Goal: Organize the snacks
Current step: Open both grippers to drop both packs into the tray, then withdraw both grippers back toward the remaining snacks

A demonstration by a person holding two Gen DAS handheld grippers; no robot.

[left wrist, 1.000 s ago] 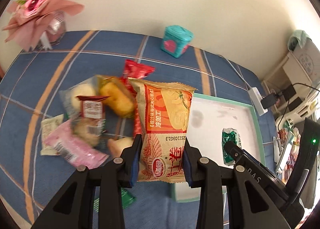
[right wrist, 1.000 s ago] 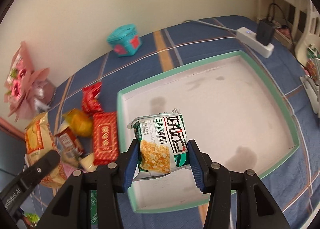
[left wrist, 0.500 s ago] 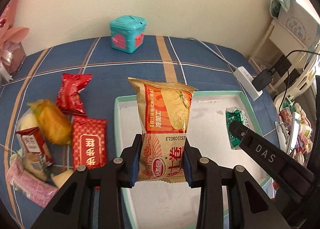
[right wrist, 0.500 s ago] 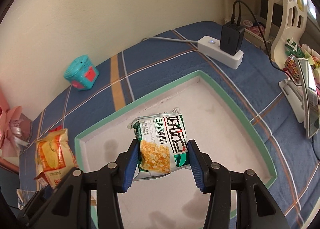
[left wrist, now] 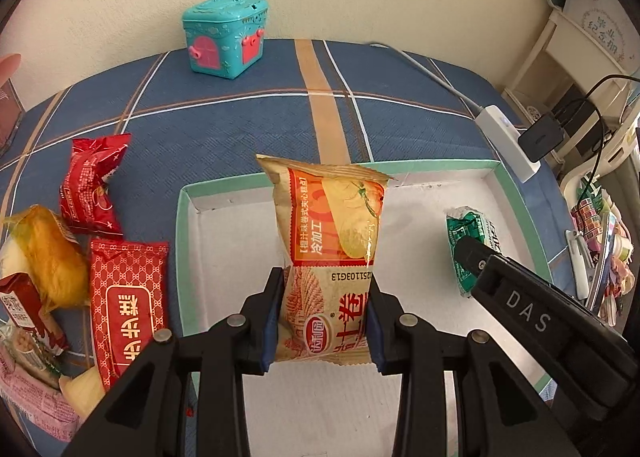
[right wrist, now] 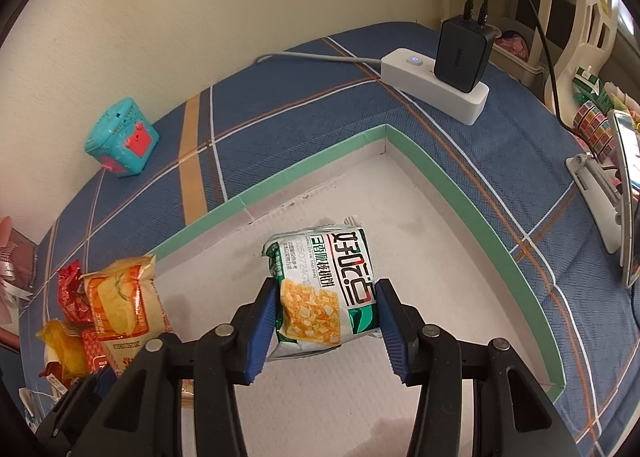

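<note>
Left gripper [left wrist: 325, 321] is pinching an orange snack packet [left wrist: 330, 257] upright above the green-rimmed tray [left wrist: 184, 241]; right gripper [right wrist: 326, 331] is clamping a green-and-white snack packet [right wrist: 324, 285] over the tray's white floor; remaining snacks [left wrist: 92, 257] are lying beside it on the blue cloth [left wrist: 240, 129]

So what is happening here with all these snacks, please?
A person is sorting snacks with two handheld grippers. The left gripper is shut on an orange snack packet, and the right gripper is shut on a green and white packet. Both hang over the green-rimmed tray. More snacks, such as a red packet, lie on the blue cloth.
</note>
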